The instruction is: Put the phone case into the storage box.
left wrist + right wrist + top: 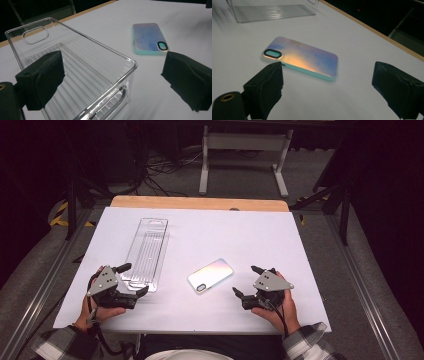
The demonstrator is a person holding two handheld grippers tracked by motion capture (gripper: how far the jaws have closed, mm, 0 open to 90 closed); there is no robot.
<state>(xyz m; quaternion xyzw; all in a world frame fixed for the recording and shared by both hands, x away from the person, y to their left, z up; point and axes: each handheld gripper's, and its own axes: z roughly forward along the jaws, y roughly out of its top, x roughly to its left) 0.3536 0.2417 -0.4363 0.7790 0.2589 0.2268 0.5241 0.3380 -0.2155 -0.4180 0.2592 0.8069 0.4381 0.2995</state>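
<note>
The left gripper (133,279) has its fingers wide around the near end of the clear tray (146,253) — not gripping. The right gripper (245,281), fingers wide too, hovers just right of the phone case (210,275) lying mid-desk (250,235).

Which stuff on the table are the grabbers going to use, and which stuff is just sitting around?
For the job:
- clear plastic package, at the open left gripper
- shiny phone case, lying in front of the open right gripper

Just around:
- white sheet over the table
- wooden table edge
- metal stand on the floor behind
</note>
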